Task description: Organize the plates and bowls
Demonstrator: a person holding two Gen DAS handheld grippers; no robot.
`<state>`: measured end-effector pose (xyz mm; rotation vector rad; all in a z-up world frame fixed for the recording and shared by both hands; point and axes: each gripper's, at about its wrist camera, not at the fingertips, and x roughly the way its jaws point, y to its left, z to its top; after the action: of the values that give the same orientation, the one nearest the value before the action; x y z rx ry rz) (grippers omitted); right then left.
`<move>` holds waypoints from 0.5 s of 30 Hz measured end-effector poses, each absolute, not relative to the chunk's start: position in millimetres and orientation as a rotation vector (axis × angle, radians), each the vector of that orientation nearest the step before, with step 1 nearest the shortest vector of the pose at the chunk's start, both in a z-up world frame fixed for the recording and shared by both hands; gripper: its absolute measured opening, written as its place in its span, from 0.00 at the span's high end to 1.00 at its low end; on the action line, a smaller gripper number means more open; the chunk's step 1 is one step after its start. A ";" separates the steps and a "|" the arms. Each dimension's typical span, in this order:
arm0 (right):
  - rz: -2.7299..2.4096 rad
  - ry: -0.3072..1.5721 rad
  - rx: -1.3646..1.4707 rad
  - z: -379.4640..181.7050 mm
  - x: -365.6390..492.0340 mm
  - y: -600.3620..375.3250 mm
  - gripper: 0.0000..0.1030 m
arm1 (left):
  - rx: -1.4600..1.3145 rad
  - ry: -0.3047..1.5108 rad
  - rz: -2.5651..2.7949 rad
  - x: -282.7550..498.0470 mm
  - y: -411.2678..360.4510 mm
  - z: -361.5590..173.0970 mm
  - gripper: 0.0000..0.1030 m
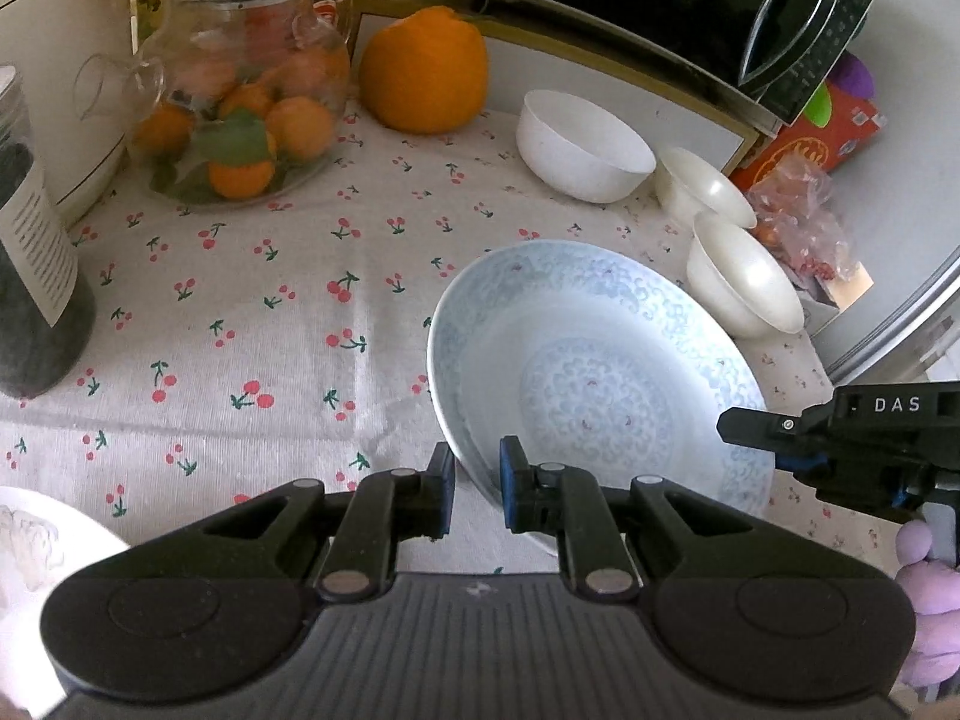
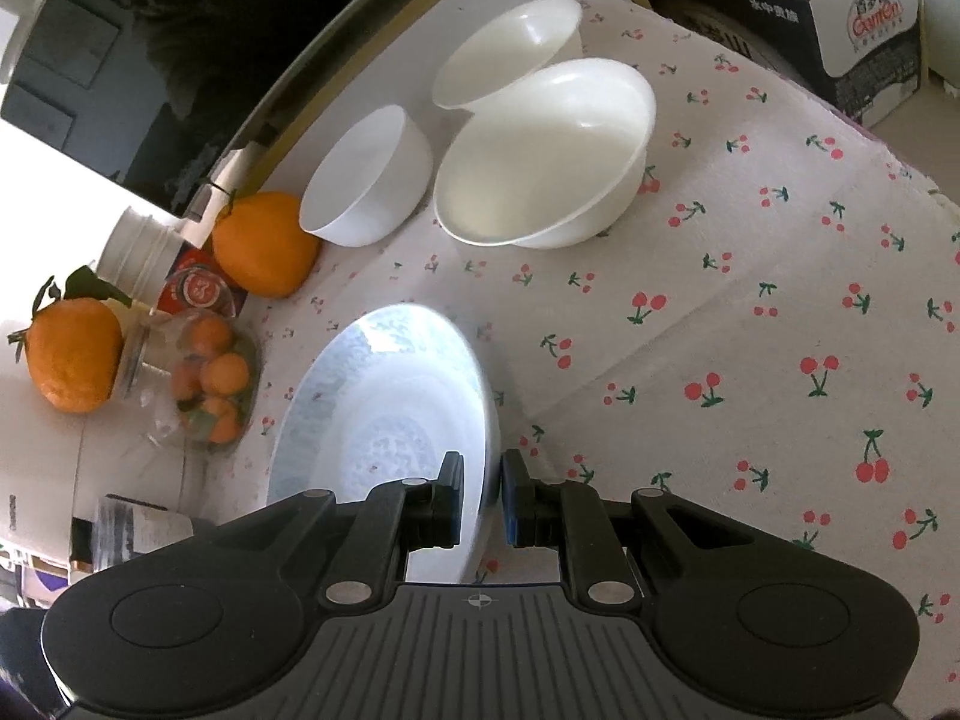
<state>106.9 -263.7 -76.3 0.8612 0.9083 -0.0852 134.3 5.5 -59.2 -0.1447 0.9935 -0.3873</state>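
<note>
Plates and bowls sit spread across the cherry-print surface (image 1: 252, 312). Going left to right in the left wrist view, we see a white plate (image 1: 42, 546) at the near left edge, a glass jar of small oranges (image 1: 240, 120) far left, a big orange (image 1: 423, 69) beside it, then the blue patterned plate (image 1: 600, 372) in the middle, with one white bowl (image 1: 582, 147) beyond it and two cream bowls (image 1: 744, 282) to its far right.

Our left tool (image 1: 477, 489) is pinched narrow on the near-left rim of the blue patterned plate. Our right tool (image 2: 480, 495) is likewise clamped narrow on the opposite rim, so we hold the plate between both.

We judge the main risk is the plate slipping: glazed ceramic is slick, and each grip takes only a thin bite of rim. If one hand tilts or pulls faster than the other, the plate could twist free and drop. Swinging it far right could also knock the cream bowls, which sit close by.
</note>
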 end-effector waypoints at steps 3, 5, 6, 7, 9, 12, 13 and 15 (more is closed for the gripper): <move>-0.094 0.916 0.863 -80.0 108.4 -262.9 0.86 | -0.129 0.983 -0.385 135.9 4.6 -61.2 0.87; -0.093 0.921 0.864 -81.7 109.1 -262.0 0.86 | -0.127 0.977 -0.380 136.8 4.9 -61.7 0.87; -0.093 0.922 0.863 -81.7 109.1 -261.8 0.86 | -0.129 0.978 -0.380 136.8 5.0 -61.3 0.87; -0.091 0.923 0.857 -81.2 109.3 -261.5 0.86 | -0.128 0.979 -0.380 136.7 4.9 -61.3 0.88; -0.085 0.926 0.840 -79.9 110.0 -260.1 0.84 | -0.124 0.978 -0.381 136.7 4.3 -61.2 0.87; -0.084 0.929 0.819 -77.4 110.5 -258.5 0.83 | -0.097 0.967 -0.373 134.6 3.8 -60.4 0.77; -0.083 0.933 0.809 -76.5 111.1 -258.0 0.81 | -0.085 0.961 -0.368 133.8 3.7 -59.8 0.76; -0.070 0.928 0.809 -75.3 110.9 -257.7 0.74 | -0.073 0.963 -0.374 132.7 4.4 -59.3 0.68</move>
<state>110.9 -257.7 -75.3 0.8092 0.9284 -0.0698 132.7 4.4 -59.3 -0.0728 0.9627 -0.3737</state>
